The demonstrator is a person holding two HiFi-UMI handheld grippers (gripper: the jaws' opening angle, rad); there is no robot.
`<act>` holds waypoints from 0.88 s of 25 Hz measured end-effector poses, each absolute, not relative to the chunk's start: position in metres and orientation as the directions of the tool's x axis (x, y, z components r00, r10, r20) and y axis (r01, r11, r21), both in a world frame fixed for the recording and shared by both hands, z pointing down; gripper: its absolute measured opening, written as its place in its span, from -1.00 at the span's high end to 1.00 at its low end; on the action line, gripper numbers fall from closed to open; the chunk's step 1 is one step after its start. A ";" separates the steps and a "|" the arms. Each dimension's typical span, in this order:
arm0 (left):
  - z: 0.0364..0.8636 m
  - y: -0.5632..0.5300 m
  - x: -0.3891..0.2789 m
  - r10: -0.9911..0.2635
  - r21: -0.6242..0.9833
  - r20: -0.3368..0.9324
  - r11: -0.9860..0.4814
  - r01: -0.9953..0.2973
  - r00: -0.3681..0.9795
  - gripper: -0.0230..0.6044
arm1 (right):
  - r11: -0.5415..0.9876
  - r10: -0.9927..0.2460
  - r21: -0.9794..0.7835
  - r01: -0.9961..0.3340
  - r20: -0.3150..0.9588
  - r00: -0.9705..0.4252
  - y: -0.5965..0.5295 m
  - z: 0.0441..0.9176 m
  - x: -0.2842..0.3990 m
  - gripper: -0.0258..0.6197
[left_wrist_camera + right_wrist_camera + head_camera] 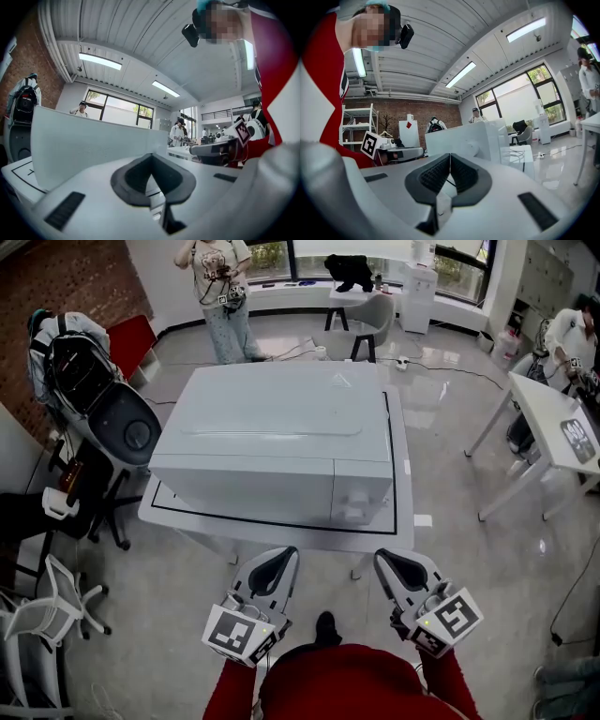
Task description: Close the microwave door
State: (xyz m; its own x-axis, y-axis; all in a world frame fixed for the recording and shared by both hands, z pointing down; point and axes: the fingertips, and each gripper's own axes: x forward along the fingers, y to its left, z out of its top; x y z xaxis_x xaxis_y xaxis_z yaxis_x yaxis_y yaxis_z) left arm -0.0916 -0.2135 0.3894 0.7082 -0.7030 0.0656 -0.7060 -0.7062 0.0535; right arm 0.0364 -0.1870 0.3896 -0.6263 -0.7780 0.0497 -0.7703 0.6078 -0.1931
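The white microwave [281,437] stands on a small white table [281,527], and its door [244,491] lies flush with the front beside the control panel [361,500]. My left gripper [289,555] hangs just in front of the table's near edge, shut and holding nothing. My right gripper [382,559] is level with it to the right, also shut and holding nothing. Neither touches the microwave. The left gripper view shows the microwave's front [84,145] past the gripper's closed tips [151,157]. The right gripper view shows the microwave [468,138] ahead and the gripper's closed tips [450,157].
A chair loaded with a backpack [84,381] stands left of the table, and a white office chair [47,606] at the lower left. A person [223,296] stands behind the microwave. A white desk [553,418] and another person [572,334] are at the right.
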 end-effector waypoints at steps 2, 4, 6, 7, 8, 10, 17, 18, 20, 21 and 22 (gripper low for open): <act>0.391 -0.204 -0.091 -0.698 0.055 0.064 -0.711 -0.701 0.713 0.89 | 0.604 -0.778 -0.205 -0.770 0.057 -0.625 -0.183 0.391 0.033 0.88; 0.393 -0.197 -0.090 -0.697 0.055 0.068 -0.712 -0.700 0.714 0.89 | 0.608 -0.775 -0.196 -0.769 0.060 -0.629 -0.180 0.391 0.032 0.88; 0.390 -0.193 -0.089 -0.703 0.073 0.056 -0.705 -0.705 0.709 0.89 | 0.615 -0.772 -0.177 -0.768 0.059 -0.632 -0.178 0.390 0.031 0.88; 0.388 -0.191 -0.088 -0.706 0.081 0.049 -0.703 -0.707 0.707 0.89 | 0.616 -0.773 -0.173 -0.768 0.056 -0.632 -0.176 0.389 0.030 0.88; 0.390 -0.190 -0.089 -0.706 0.078 0.054 -0.702 -0.708 0.706 0.89 | 0.616 -0.773 -0.172 -0.768 0.052 -0.632 -0.175 0.388 0.030 0.88; 0.397 -0.188 -0.093 -0.706 0.059 0.078 -0.701 -0.711 0.703 0.89 | 0.618 -0.773 -0.168 -0.768 0.052 -0.633 -0.173 0.388 0.029 0.88; 0.392 -0.186 -0.098 -0.717 0.055 0.056 -0.693 -0.719 0.695 0.89 | 0.608 -0.779 -0.178 -0.774 0.055 -0.625 -0.169 0.389 0.029 0.88; 0.392 -0.185 -0.098 -0.718 0.056 0.056 -0.692 -0.720 0.694 0.89 | 0.611 -0.778 -0.167 -0.774 0.054 -0.626 -0.168 0.388 0.028 0.88; 0.393 -0.184 -0.099 -0.717 0.053 0.063 -0.692 -0.720 0.694 0.89 | 0.625 -0.772 -0.135 -0.769 0.044 -0.635 -0.168 0.386 0.026 0.88; 0.393 -0.183 -0.099 -0.717 0.053 0.066 -0.692 -0.720 0.694 0.89 | 0.631 -0.768 -0.119 -0.766 0.038 -0.639 -0.168 0.385 0.025 0.88; 0.393 -0.182 -0.099 -0.718 0.058 0.064 -0.691 -0.721 0.693 0.89 | 0.637 -0.766 -0.105 -0.764 0.026 -0.642 -0.168 0.383 0.024 0.88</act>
State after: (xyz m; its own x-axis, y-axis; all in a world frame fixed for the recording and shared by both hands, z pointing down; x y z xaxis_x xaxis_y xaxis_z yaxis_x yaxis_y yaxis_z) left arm -0.0988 -0.1824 0.3929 0.6934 -0.7177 0.0641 -0.7206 -0.6910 0.0578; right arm 0.0238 -0.1681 0.3827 -0.6420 -0.7663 0.0264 -0.7641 0.6365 -0.1052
